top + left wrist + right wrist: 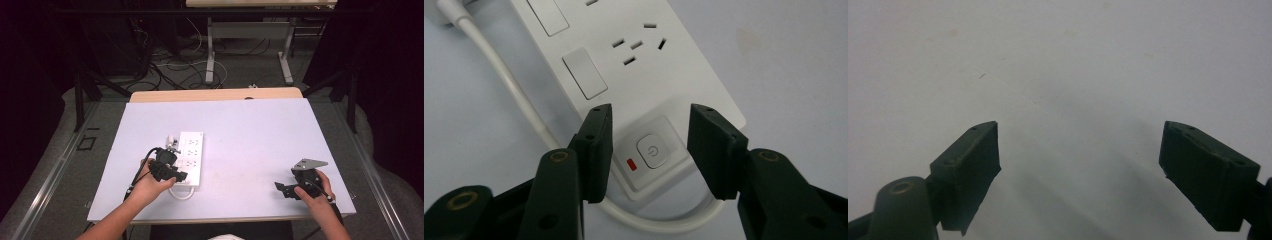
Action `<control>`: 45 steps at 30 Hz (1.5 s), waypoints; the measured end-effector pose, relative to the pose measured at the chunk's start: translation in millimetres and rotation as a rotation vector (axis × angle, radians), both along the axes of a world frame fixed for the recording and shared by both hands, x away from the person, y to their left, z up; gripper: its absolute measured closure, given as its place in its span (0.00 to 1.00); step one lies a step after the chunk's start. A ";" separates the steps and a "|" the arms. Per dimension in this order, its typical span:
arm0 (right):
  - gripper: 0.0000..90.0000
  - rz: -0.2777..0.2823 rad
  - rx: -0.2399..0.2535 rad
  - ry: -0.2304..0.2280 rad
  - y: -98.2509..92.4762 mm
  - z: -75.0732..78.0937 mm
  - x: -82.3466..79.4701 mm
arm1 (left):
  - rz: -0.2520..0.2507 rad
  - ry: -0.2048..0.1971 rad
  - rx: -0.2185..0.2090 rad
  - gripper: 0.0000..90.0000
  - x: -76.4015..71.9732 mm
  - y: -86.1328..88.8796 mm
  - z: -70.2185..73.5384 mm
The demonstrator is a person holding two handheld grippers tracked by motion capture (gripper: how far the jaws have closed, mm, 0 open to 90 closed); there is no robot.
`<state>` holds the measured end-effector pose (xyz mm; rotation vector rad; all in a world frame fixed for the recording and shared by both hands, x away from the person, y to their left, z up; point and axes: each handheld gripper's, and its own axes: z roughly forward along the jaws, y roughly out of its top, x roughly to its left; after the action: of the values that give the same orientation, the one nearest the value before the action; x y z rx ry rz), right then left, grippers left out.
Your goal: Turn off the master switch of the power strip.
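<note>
At the left, the left gripper hovered at the near end of a white power strip lying left of centre on the white table. Its jaws stood apart, clamping nothing, on either side of the power button and red indicator; the strip's cable looped below. At the right, the right gripper rested wide open over bare tabletop.
</note>
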<state>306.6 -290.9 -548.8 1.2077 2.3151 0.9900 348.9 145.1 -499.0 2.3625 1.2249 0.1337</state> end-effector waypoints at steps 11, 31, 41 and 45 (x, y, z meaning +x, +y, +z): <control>0.18 0.000 0.001 0.006 0.3 -0.6 -0.1 | 0.008 -0.089 0.018 0.42 5.2 5.1 2.0; 0.18 -0.002 0.008 0.004 0.2 -0.5 1.0 | 0.077 -0.199 -0.062 0.27 20.8 28.6 6.7; 0.18 0.003 0.003 -0.003 -1.0 -0.4 0.8 | 0.043 -0.201 -0.102 0.03 19.3 41.6 3.1; 0.18 0.003 0.002 -0.003 -1.1 -0.4 0.9 | 0.074 -0.203 -0.125 0.00 17.6 48.7 3.9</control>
<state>307.5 -292.0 -549.2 1.2035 2.3141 0.9950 366.5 193.8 -495.1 2.1401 1.1866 0.3041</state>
